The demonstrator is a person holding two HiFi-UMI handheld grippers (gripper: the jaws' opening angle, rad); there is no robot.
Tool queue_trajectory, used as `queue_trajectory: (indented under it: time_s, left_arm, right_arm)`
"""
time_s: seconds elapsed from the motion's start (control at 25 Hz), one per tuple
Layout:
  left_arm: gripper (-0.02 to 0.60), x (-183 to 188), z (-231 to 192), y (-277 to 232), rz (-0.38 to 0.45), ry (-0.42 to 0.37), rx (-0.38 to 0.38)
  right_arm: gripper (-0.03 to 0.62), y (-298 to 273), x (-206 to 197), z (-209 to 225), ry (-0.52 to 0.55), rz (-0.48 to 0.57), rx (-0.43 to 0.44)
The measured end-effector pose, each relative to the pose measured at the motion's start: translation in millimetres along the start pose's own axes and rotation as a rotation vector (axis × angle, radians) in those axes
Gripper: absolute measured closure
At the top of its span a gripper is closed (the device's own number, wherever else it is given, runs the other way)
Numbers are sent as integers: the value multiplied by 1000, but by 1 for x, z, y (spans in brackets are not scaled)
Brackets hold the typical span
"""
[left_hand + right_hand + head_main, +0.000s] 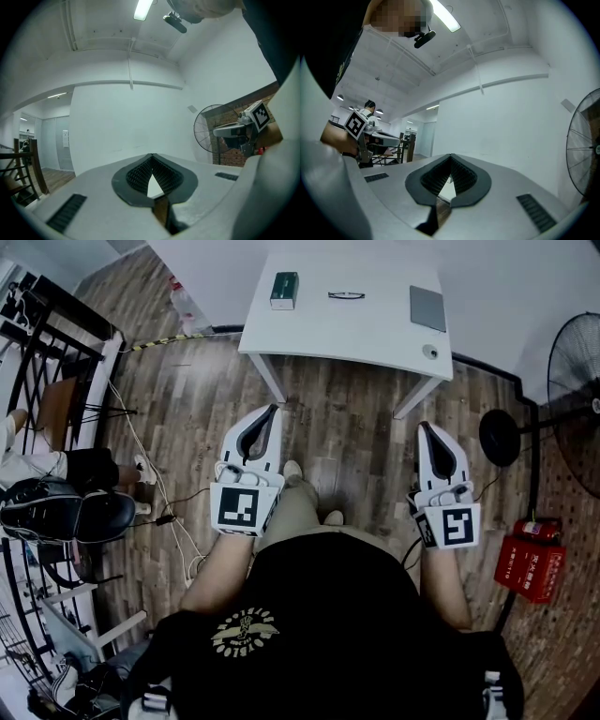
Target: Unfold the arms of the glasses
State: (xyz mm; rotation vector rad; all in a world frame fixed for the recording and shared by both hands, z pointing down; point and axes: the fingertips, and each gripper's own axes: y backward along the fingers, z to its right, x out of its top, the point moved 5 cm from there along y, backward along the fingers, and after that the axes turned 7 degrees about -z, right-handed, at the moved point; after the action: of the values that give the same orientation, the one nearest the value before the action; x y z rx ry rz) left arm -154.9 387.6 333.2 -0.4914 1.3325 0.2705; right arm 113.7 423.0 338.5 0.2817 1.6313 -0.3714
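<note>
Seen from above by a camera on a person's head: two hand-held grippers, one counter and four things on it. The left hand-held gripper point(273, 412) and the right hand-held gripper point(424, 427) are held out side by side over a wooden floor point(347, 432), well apart from each other, both pointing towards the counter and both short of it. Each has its jaws closed, tips meeting, with nothing between them; each gripper's own view shows only the ribbed dark pads coming to a point against a white wall. The white counter point(375, 334) stands at the far side of the floor. On it lie one pair of glasses point(346, 295), one green box point(284, 290), one grey flat slab point(427, 307) and one small round object point(430, 352). The glasses sit near the back edge at the middle of the counter, between the green box on their left and the grey slab on their right, apart from both. They have a thin dark frame and lie flat, the two lenses side by side across the picture; at this distance they are too small to tell how the arms are set. Neither hand-held gripper touches them. To the right of the counter stands one standing fan point(576, 395), and below it on the floor one red case point(532, 559). One other person point(66, 468) sits at the left edge, only partly in frame.
</note>
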Motion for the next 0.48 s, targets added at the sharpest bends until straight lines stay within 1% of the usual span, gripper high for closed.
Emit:
queue_trajectory:
  time_s: [0.2, 0.36, 0.48]
  left_arm:
    - [574, 4, -5, -3, 28, -23, -16]
    - [574, 3, -7, -9, 27, -19, -27]
    - [574, 1, -7, -15, 24, -11, -37]
  right_arm:
    - [594, -8, 9, -4, 0, 55, 16]
    - [592, -11, 5, -1, 25, 21, -8]
    - [594, -16, 5, -3, 21, 12, 3]
